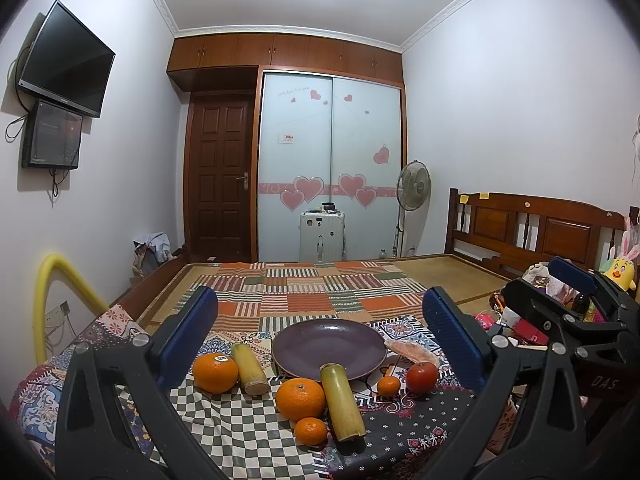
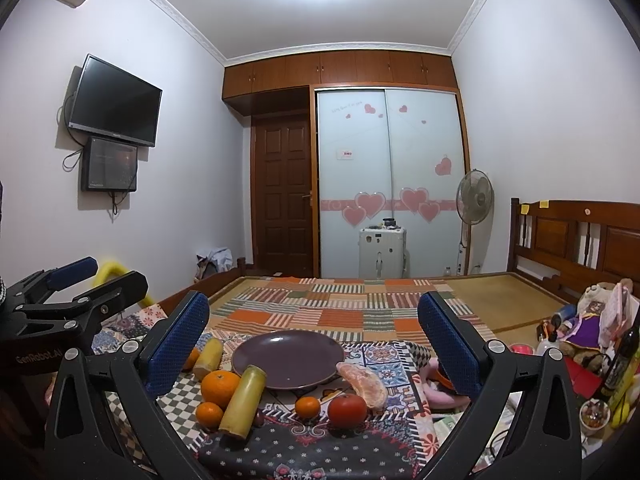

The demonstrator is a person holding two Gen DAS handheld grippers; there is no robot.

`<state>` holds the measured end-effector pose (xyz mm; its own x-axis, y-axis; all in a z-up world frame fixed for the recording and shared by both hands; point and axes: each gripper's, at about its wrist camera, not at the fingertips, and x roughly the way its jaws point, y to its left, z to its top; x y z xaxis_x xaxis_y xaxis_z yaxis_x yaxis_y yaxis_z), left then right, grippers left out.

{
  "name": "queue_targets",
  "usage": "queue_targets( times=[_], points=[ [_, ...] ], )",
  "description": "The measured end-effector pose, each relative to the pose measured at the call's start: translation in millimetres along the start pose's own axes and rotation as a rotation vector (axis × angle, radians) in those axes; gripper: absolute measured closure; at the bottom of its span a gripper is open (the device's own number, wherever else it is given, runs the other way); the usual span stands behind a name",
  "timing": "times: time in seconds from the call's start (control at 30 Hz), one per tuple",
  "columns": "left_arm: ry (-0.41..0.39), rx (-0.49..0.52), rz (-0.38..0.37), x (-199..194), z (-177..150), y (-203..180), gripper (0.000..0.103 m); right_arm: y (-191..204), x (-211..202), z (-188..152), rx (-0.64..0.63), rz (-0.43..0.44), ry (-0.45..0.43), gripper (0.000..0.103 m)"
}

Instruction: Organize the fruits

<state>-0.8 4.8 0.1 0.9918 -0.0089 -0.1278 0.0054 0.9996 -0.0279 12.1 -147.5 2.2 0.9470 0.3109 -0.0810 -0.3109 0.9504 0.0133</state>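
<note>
Left wrist — round glossy purple plate (image 1: 329,346), smooth oranges (image 1: 300,399).

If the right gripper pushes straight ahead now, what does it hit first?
Probably the purple plate: the open right gripper frames it centrally. If angled lower, the tomato or pomelo segment comes first; depth is unclear.

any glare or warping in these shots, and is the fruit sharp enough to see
Both views: ceiling light blown out at top, fisheye bends walls, dark corners. Left wrist: oranges and purple plate sharp. Right wrist: tomato sharp, plate evenly lit.
</note>
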Motion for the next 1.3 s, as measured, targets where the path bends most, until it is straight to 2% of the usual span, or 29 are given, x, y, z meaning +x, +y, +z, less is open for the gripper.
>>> queue_targets(
  times=[1.07, 1.3],
  points=[
    [0.006, -0.010, -0.005, -0.8, -1.7, 1.9, 0.000, 1.9, 1.0, -0.5, -0.001, 0.001, 0.002, 0.000],
    [0.059, 0.003, -0.001, 14.7, -11.0, 9.6, 0.000, -1.7, 20.3, -10.7, 0.002, -0.011, 0.071, 0.000]
  ],
)
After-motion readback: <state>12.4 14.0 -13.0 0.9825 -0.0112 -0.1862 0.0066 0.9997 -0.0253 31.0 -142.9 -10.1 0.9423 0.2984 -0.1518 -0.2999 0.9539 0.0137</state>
